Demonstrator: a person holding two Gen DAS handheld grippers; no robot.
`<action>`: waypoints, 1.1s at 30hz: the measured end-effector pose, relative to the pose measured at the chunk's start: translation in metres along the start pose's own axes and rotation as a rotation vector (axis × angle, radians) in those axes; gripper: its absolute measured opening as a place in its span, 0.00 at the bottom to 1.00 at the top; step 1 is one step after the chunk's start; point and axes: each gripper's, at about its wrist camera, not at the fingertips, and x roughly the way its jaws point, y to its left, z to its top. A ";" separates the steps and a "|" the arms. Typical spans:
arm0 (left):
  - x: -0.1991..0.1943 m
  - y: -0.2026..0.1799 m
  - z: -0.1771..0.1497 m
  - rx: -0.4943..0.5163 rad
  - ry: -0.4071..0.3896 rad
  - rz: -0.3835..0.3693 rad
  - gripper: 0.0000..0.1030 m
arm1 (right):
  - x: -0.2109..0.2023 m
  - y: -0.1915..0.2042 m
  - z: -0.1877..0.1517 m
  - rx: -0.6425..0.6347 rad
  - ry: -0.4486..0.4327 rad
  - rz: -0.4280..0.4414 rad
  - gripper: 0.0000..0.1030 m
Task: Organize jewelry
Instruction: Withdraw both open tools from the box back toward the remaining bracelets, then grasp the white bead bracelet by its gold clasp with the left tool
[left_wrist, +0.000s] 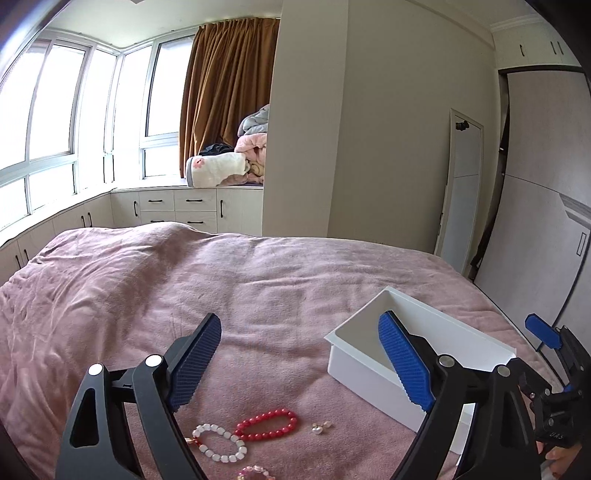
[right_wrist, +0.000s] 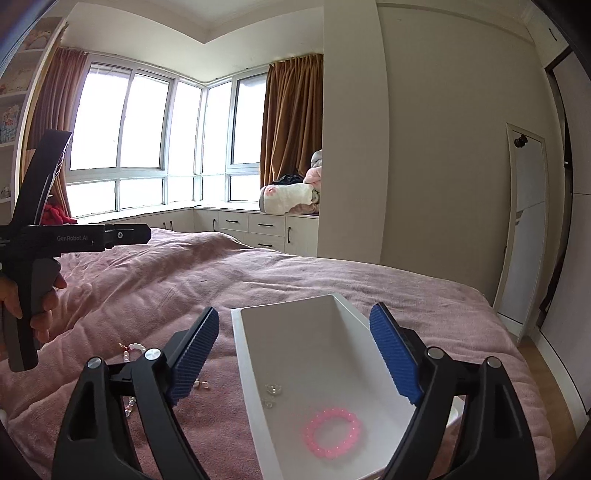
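Observation:
A white rectangular box (right_wrist: 251, 369) lies on the pink bed cover; it also shows in the left wrist view (left_wrist: 354, 365). Inside it are a pink bead bracelet (right_wrist: 332, 432) and small clear earrings (right_wrist: 273, 389). On the cover left of the box lie a red bead bracelet (left_wrist: 266, 425), a white bead bracelet (left_wrist: 219, 443), a pink bracelet (left_wrist: 255, 472) at the frame's bottom edge and a small pearl earring pair (left_wrist: 320, 427). My left gripper (left_wrist: 299, 365) is open and empty above the loose jewelry. My right gripper (right_wrist: 295, 354) is open and empty over the box.
The bed (left_wrist: 184, 280) fills the foreground. Beyond it are white window-seat cabinets (left_wrist: 177, 210), piled blankets (left_wrist: 236, 162), brown curtains, a leaning mirror (left_wrist: 461, 192) and a wardrobe on the right. The left gripper's body, held by a hand, shows at the left of the right wrist view (right_wrist: 74, 236).

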 end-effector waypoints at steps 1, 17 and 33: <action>-0.004 0.009 -0.002 -0.006 -0.001 0.013 0.86 | 0.002 0.011 0.000 -0.024 0.000 0.013 0.80; -0.011 0.104 -0.058 -0.046 0.057 0.164 0.90 | 0.061 0.118 -0.042 -0.193 0.181 0.205 0.80; 0.052 0.130 -0.125 -0.062 0.225 0.122 0.90 | 0.128 0.114 -0.083 -0.119 0.340 0.191 0.77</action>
